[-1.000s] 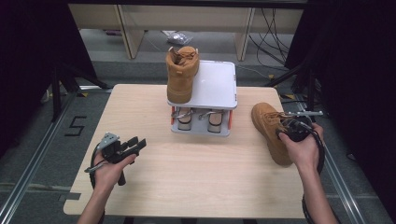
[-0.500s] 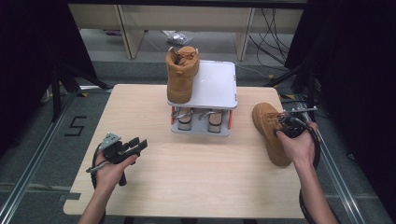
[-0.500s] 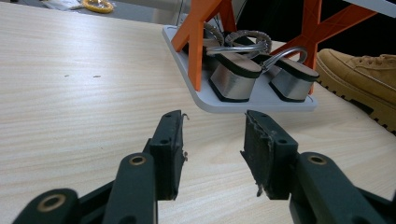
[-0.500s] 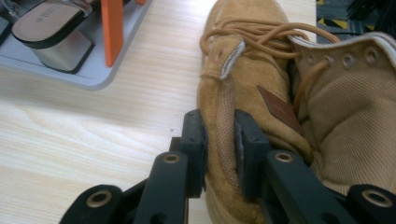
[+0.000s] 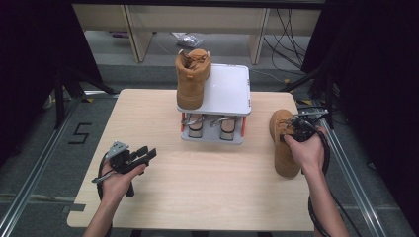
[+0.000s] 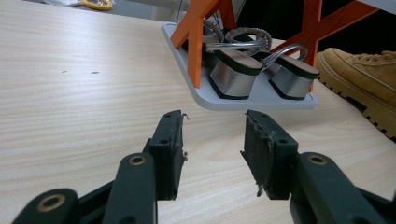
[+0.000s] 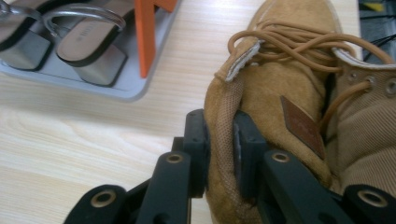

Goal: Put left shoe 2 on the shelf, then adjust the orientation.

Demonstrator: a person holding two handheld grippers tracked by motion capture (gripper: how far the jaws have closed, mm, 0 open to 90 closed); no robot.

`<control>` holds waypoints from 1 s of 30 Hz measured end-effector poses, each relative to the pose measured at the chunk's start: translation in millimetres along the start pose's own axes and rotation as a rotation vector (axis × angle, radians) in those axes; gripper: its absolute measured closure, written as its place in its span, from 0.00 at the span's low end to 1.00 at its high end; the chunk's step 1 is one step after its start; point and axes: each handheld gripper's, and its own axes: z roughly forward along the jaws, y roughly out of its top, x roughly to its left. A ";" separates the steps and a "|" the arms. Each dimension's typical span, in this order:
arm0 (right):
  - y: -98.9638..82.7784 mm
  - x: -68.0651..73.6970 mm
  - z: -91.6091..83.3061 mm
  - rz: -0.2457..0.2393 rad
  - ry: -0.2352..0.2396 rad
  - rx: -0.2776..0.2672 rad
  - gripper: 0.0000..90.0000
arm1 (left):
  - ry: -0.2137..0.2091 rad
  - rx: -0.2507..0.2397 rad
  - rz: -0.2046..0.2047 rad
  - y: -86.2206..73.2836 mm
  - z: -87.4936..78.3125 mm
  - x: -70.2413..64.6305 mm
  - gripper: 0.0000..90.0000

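A tan lace-up boot [image 5: 285,159] lies on the right side of the wooden table [image 5: 207,187]. My right gripper [image 5: 291,129] is shut on its ankle collar. In the right gripper view the collar edge of the boot [image 7: 289,79] is pinched between the two pads of that gripper [image 7: 223,126], whose jaws have just been closing on it. A matching boot [image 5: 192,79] stands on top of the white shoe rack [image 5: 230,91]. My left gripper [image 5: 146,153] rests low at the table's front left, open and holding nothing [image 6: 212,128].
Silver block-heeled sandals [image 5: 210,126] [image 6: 233,77] sit on the rack's lower shelf between orange legs [image 6: 194,32]. Bare tabletop lies between the two hands. Cables trail off the table's right edge, and dark frames stand on both sides.
The right gripper's jaws closed on the boot's collar, and the hand shifted a little left with the boot swinging along. The left gripper stayed put.
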 end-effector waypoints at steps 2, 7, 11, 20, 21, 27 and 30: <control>0.2 -1.8 -0.5 -0.011 0.006 -0.006 0.77 | 0.002 0.000 -0.001 0.0 0.1 0.6 0.63; -2.0 -6.0 -27.7 0.062 0.028 -0.118 0.61 | 0.002 -0.004 0.001 3.6 1.7 0.3 0.63; -1.7 -27.9 -49.3 0.048 -0.062 -0.174 0.60 | 0.003 -0.013 0.001 6.5 1.2 -0.8 0.62; -9.6 -61.9 -46.6 0.075 -0.125 -0.129 0.55 | 0.002 -0.005 -0.001 4.2 0.9 -0.9 0.62; -11.1 -60.7 -45.6 0.107 -0.131 -0.114 0.55 | -0.001 -0.007 0.000 3.8 0.7 -1.2 0.62; -10.0 -58.0 -39.6 0.151 -0.125 -0.083 0.54 | -0.002 -0.013 -0.007 3.0 -0.6 -2.8 0.61; -4.8 -64.0 -38.6 0.098 -0.123 -0.052 0.54 | -0.004 -0.011 -0.007 3.4 -0.4 -3.0 0.60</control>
